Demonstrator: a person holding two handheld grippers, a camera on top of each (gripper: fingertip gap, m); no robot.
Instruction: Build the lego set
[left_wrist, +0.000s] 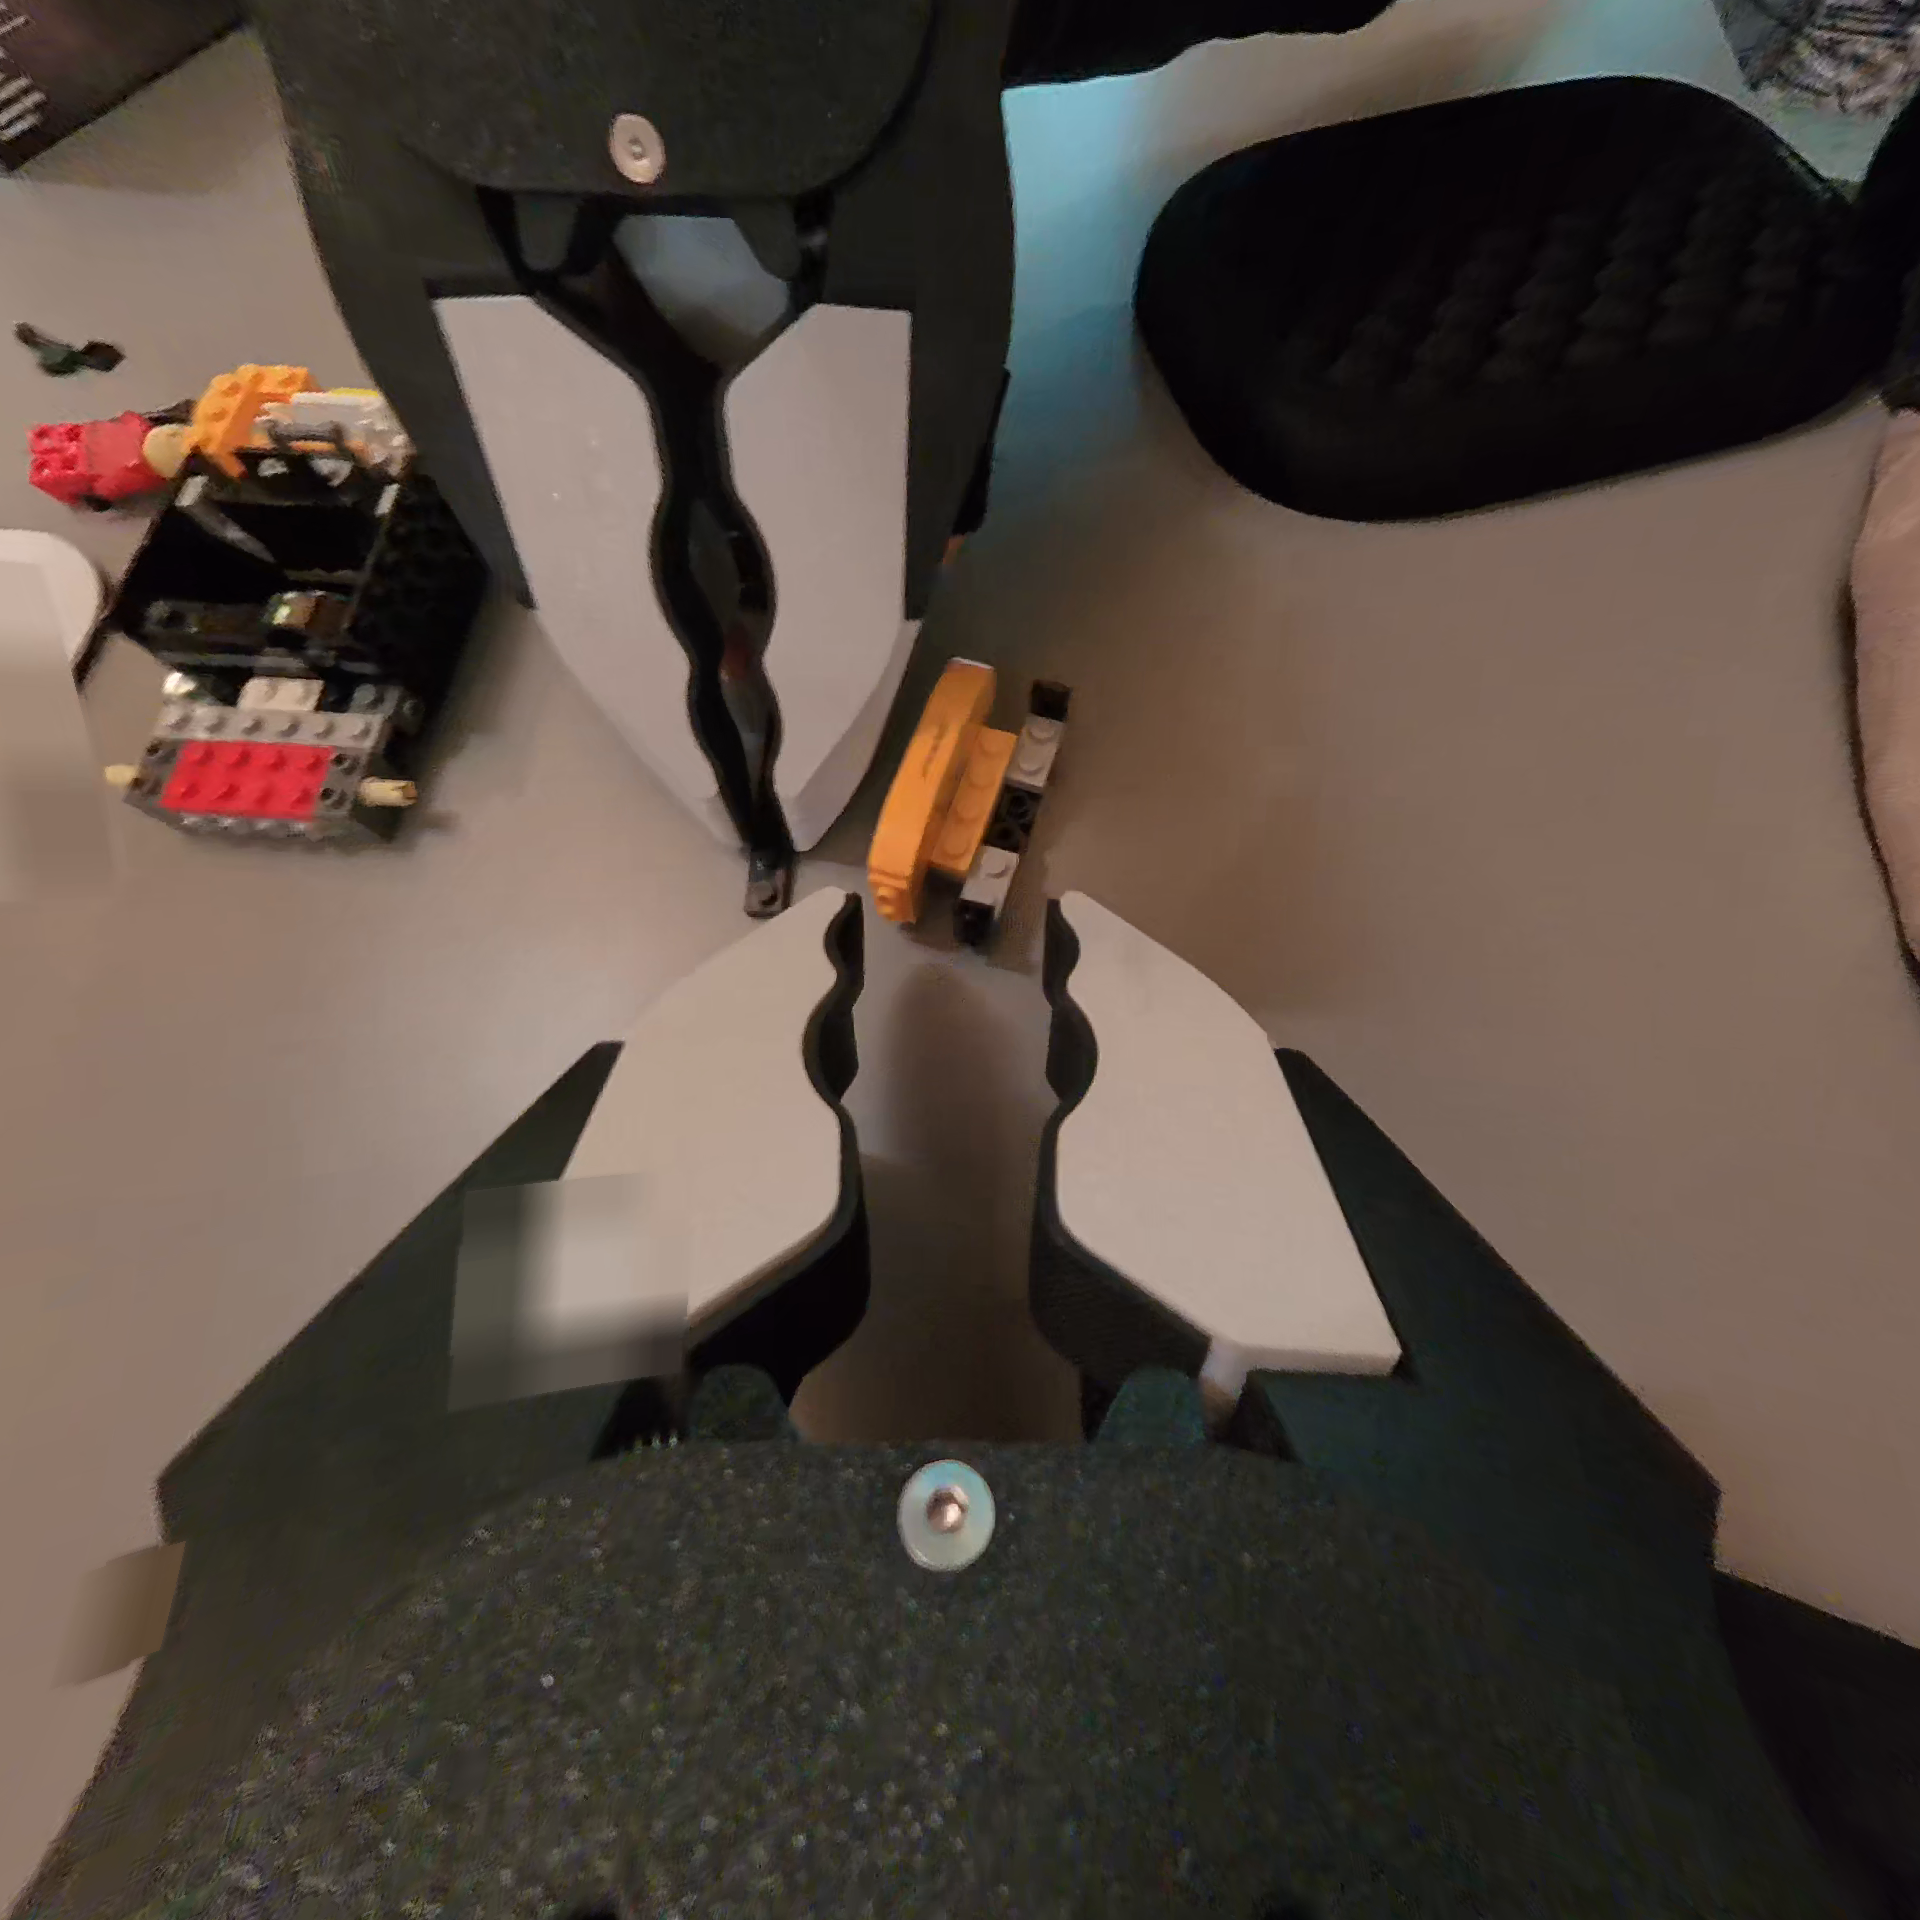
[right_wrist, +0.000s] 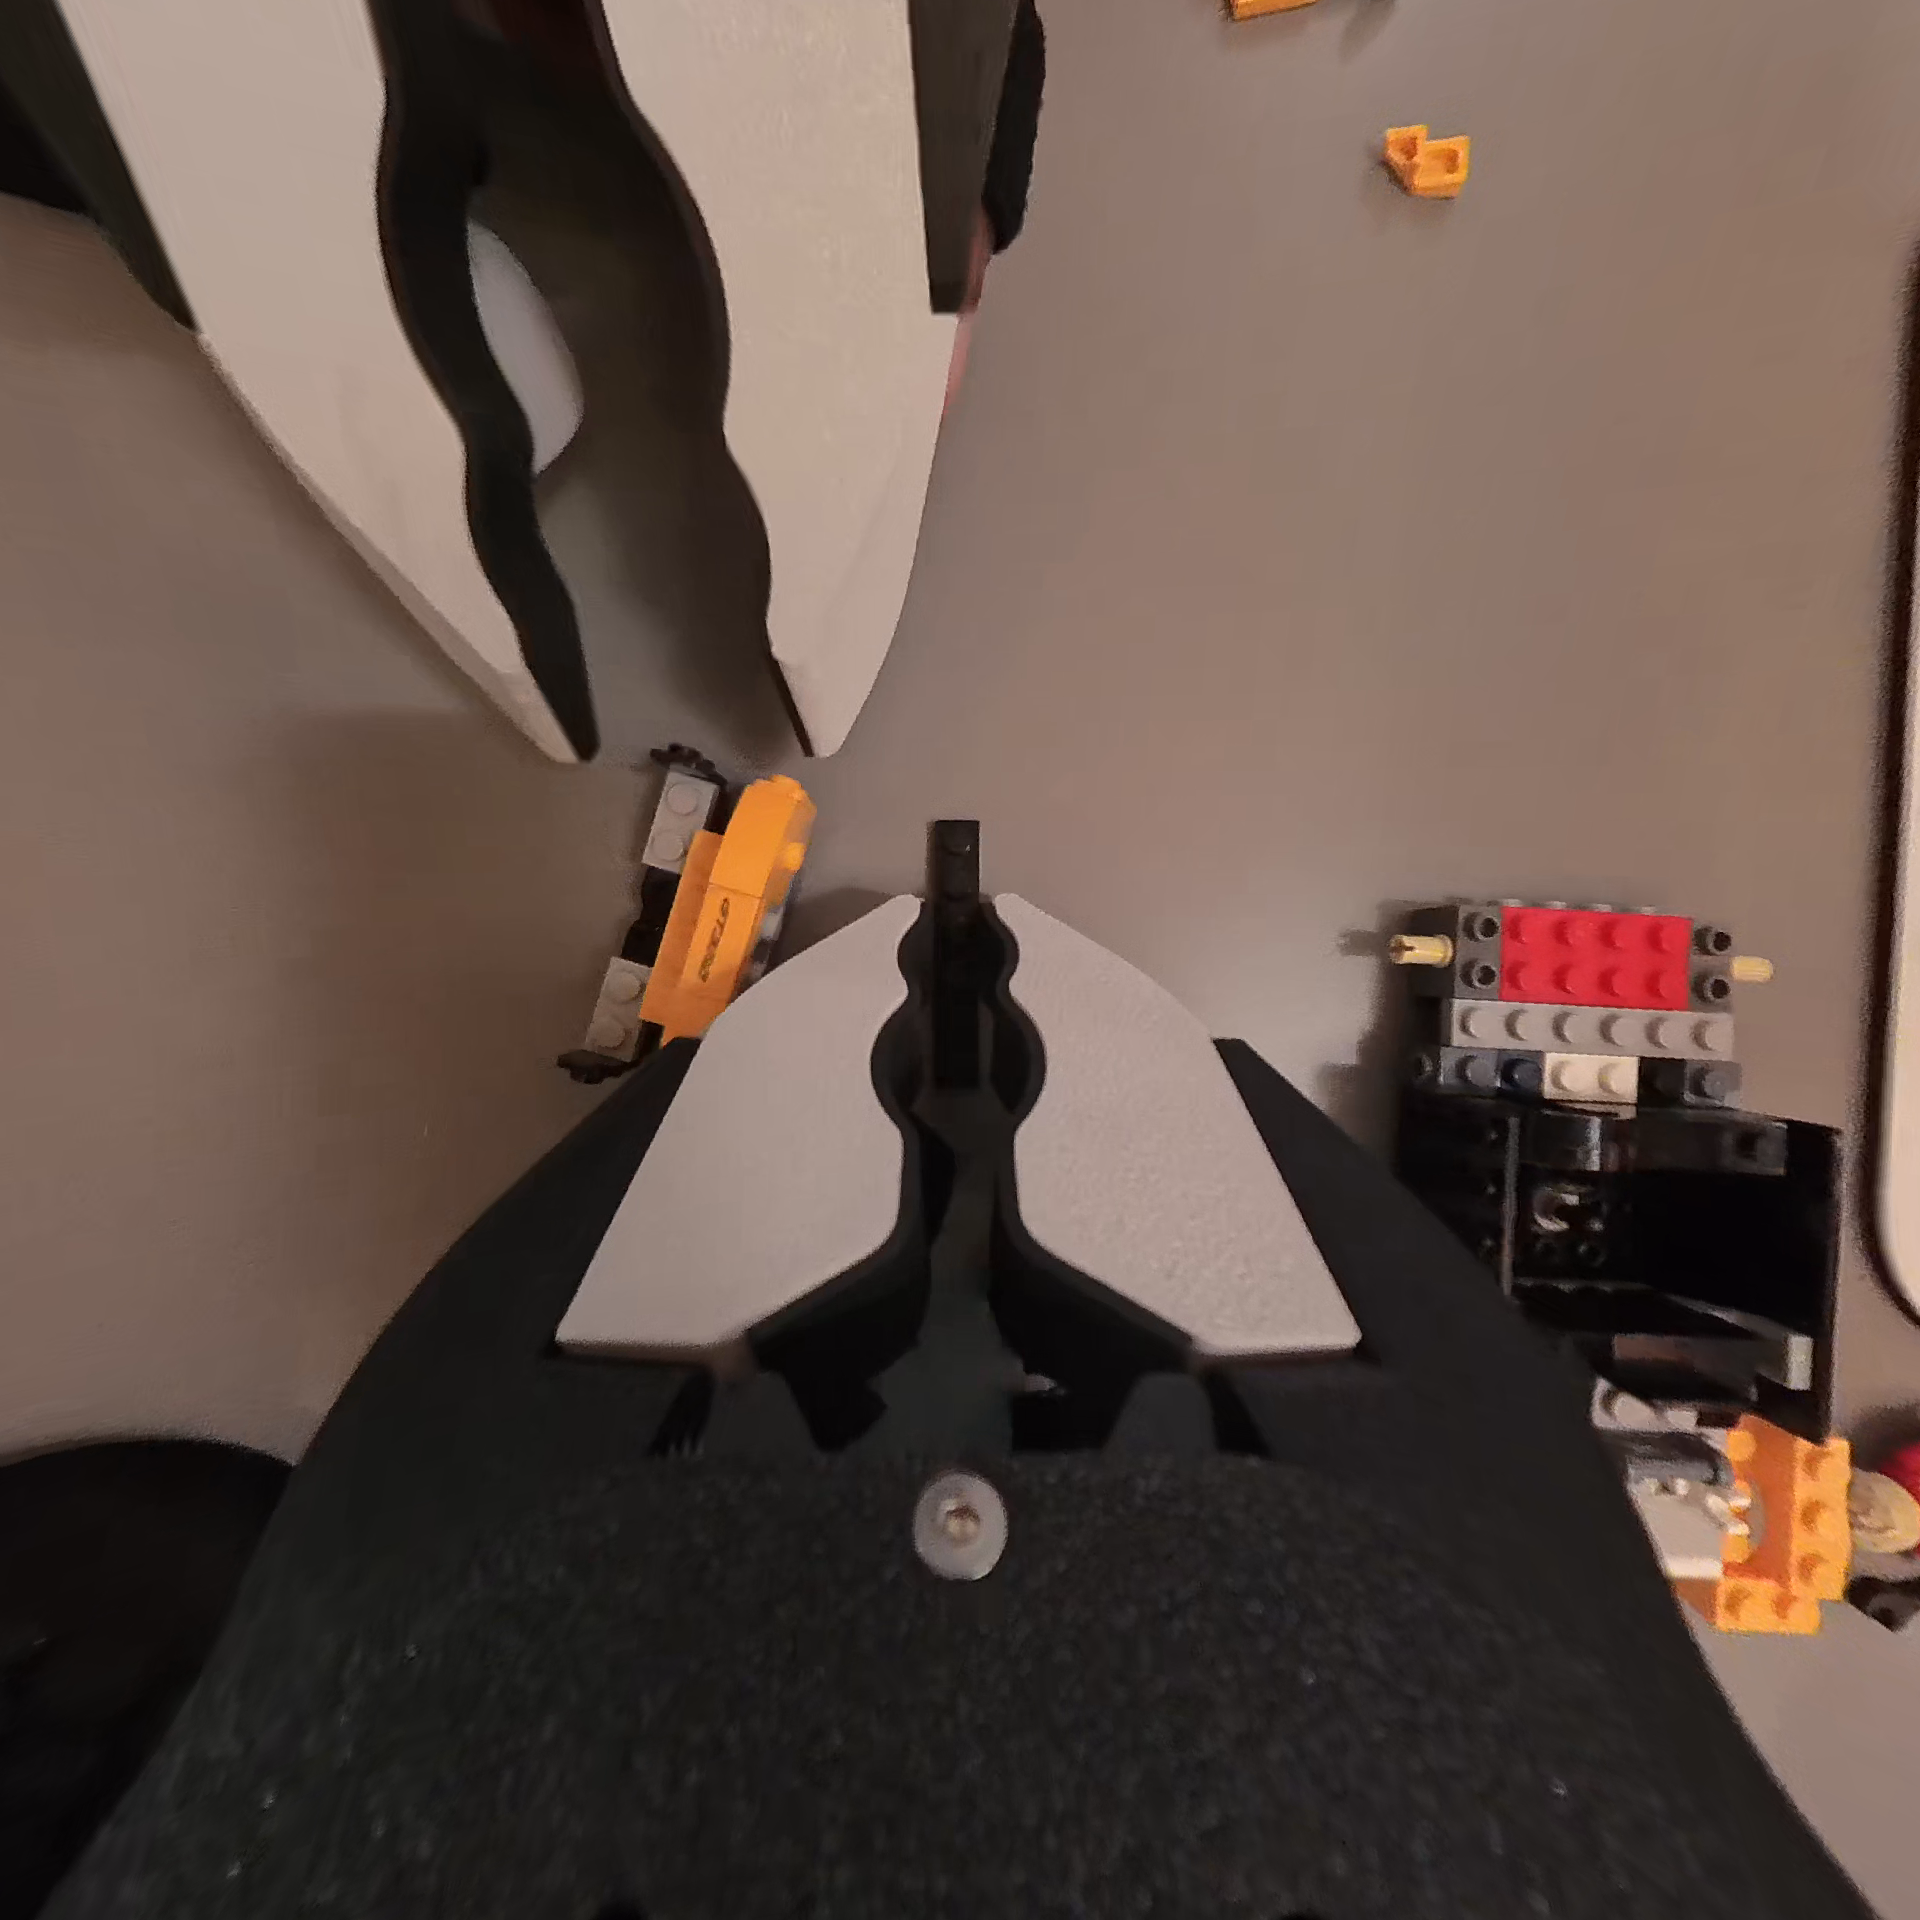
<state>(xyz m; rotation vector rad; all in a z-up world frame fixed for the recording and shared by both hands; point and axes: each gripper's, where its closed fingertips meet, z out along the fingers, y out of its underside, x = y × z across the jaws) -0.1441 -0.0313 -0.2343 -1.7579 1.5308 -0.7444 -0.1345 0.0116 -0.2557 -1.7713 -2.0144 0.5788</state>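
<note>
On the grey tabletop (left_wrist: 1351, 831), the left gripper (left_wrist: 951, 914) hovers with its white-faced tongs apart and empty, tips just short of a small orange, grey and black brick assembly (left_wrist: 961, 805) lying flat. Facing it from the far side, the right gripper (right_wrist: 958, 904) has its tongs clamped on a thin black lego bar (right_wrist: 954, 873) that pokes out past the tips. A larger black lego chassis with a red plate on top (left_wrist: 281, 644) sits well to the left, with an orange-and-white brick cluster (left_wrist: 281, 416) beyond it. A black padded cushion (left_wrist: 1507, 291) lies far right.
</note>
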